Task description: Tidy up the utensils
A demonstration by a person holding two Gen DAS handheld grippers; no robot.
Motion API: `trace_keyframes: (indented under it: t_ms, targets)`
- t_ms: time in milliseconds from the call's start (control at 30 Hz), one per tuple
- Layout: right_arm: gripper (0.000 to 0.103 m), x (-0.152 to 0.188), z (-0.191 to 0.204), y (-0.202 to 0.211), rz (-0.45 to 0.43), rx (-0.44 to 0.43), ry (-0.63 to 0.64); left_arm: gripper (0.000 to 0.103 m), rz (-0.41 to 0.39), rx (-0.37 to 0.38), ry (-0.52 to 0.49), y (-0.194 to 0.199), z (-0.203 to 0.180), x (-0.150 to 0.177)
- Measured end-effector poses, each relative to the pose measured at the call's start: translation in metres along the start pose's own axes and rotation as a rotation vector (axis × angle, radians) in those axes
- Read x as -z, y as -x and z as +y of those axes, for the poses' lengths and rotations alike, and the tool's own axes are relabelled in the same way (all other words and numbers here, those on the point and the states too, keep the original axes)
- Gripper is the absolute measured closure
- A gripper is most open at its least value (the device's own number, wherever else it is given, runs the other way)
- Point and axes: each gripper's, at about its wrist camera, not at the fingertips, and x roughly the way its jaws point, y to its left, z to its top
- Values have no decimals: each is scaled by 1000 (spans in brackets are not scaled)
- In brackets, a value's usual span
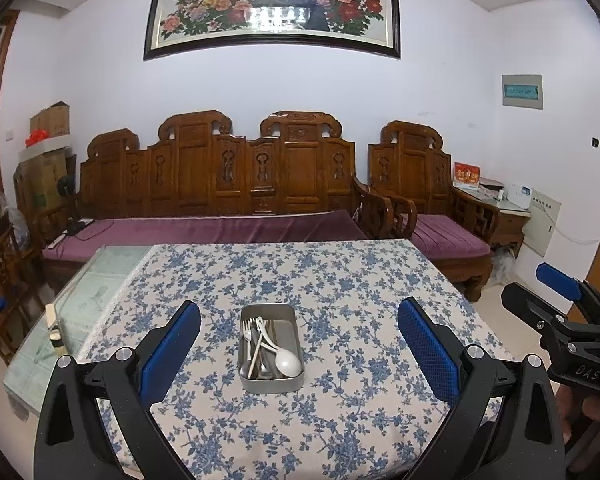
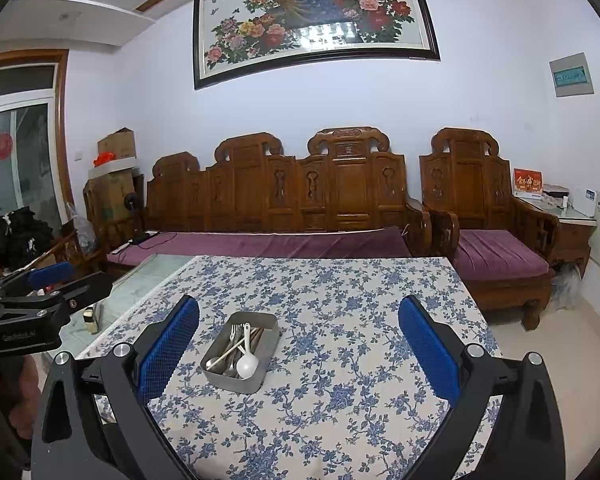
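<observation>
A rectangular metal tin [image 1: 269, 312] stands in the middle of the table on a blue-flowered cloth [image 1: 340, 280]. In it lie a white plastic spoon [image 1: 287, 361], a white fork [image 1: 260, 344] and several metal utensils [image 1: 249, 334]. My left gripper [image 1: 298, 344] is open and empty, held above the near part of the table with the tin between its fingers in view. My right gripper [image 2: 298, 344] is also open and empty, with the tin [image 2: 256, 378] and spoon [image 2: 247, 365] just left of centre. Each gripper shows at the edge of the other's view.
A glass tabletop strip [image 1: 100, 280] is bare at the cloth's left side, with a small bottle-like object [image 1: 55, 330] on it. A carved wooden sofa [image 1: 220, 184] with purple cushions and an armchair [image 1: 428, 184] stand behind the table. Cardboard boxes [image 1: 50, 152] are stacked at far left.
</observation>
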Motion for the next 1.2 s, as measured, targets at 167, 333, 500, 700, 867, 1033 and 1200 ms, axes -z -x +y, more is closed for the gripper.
trace_keyframes:
  t_ms: [167,333,500,700,867,1033,1200]
  targets:
    - [3,1,2,0,-3,0,0,8,-2,1,-1,1,1,0]
    - [3,1,3,0,-4,-2,-1,8,0,4,2,1,1,1]
    - [3,0,3,1,-5,-2,-1,8,0,0,-2,1,-1,2]
    - [3,1,3,1,-5,-2,-2,8,-1,-2,-3,1,-2,2]
    - [3,0,3,1,-5,-3,-1,8,-2,-4,-6,1,-3,3]
    - [3,0,3,1,-4,-3,-2,8,-3,-4,-7,0,-4,3]
    - [3,0,3,1,-6,-3,-1,8,-2,-4,-6,0,-4,3]
